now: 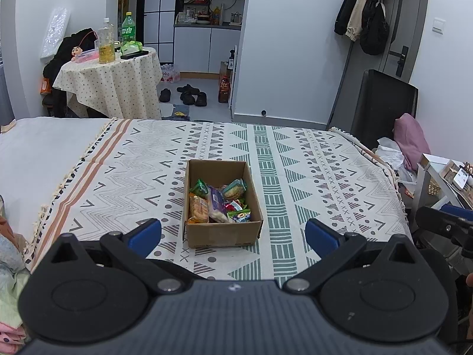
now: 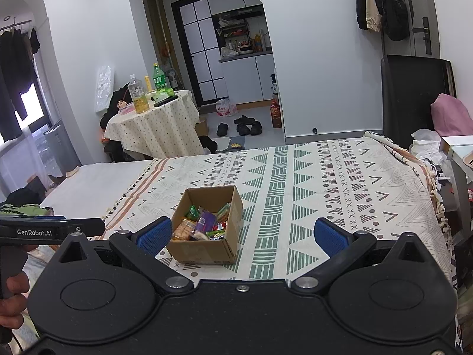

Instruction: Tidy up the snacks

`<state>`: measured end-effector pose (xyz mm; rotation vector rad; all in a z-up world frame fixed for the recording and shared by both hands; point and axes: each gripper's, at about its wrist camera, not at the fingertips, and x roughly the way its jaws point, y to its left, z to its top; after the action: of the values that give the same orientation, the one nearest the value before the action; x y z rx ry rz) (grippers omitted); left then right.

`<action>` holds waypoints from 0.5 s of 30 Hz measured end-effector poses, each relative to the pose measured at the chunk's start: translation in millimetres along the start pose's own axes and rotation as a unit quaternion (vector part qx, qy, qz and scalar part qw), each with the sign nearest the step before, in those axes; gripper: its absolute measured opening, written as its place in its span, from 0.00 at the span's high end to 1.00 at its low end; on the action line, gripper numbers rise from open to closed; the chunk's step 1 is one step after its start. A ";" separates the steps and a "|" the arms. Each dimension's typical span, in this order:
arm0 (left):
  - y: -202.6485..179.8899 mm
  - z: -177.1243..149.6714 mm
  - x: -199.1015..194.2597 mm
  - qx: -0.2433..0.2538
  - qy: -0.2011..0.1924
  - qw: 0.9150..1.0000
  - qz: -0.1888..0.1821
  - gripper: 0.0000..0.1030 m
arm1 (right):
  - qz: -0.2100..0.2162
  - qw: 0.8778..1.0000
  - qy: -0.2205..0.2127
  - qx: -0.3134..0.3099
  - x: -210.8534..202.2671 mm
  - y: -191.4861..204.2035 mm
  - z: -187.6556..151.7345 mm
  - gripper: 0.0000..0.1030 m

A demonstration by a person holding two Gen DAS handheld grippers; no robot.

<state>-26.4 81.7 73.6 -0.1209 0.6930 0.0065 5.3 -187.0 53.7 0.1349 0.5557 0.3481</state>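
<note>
A small open cardboard box stands on a patterned cloth spread over a bed. Inside lie several wrapped snacks: cracker packs, a purple pack, green and red wrappers. My left gripper is open, held back from the box's near wall, nothing between its blue fingers. In the right wrist view the same box sits left of centre with the snacks in it. My right gripper is open and empty, its left finger beside the box's near-left corner.
The bed's plain white part lies left of the cloth. The right gripper's body shows at the left wrist view's right edge; the left gripper's handle and a hand appear at left. A round covered table with bottles stands beyond the bed.
</note>
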 end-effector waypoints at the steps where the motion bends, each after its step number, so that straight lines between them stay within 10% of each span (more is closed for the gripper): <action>1: 0.0 0.0 0.0 0.000 0.000 1.000 0.000 0.00 | 0.000 1.000 0.000 0.000 0.0 0.0 0.0 0.00; 15: -0.2 -0.6 -0.3 0.000 0.001 1.000 -0.001 0.00 | 0.000 1.000 0.001 0.001 0.8 -1.4 -0.2 0.00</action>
<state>-27.0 81.4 73.3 -0.1218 0.6955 0.0053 6.3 -188.0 52.9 0.1360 0.5586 0.3479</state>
